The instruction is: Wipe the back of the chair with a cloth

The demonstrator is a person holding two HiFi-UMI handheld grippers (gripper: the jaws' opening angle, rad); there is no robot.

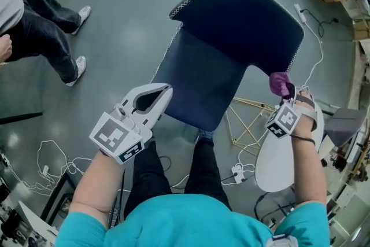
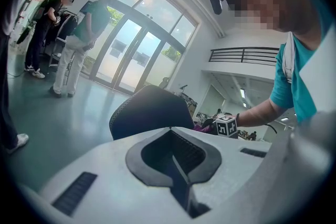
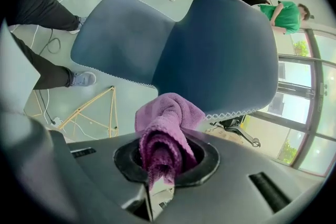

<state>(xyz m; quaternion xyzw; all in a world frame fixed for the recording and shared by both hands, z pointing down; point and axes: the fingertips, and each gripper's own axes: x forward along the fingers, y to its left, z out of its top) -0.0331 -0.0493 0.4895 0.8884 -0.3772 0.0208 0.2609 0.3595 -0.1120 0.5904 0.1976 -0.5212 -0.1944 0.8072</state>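
Purple cloth [image 3: 165,123] clamped in right tool [image 3: 156,194] — just beside chair back [image 3: 220,50] edge; left tool [image 2: 176,165] — jaws together, empty.

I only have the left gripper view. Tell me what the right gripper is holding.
Observer: The right gripper is shut on a bunched purple terry cloth.
Operator: Now place it for me.
Observer: In the head view it sits just off the right edge of the dark blue padded chair, at the notch where its two panels meet. I cannot tell whether it touches.
Operator: Report what is on the floor there.
Observer: A thin yellow rod frame shows below that edge.
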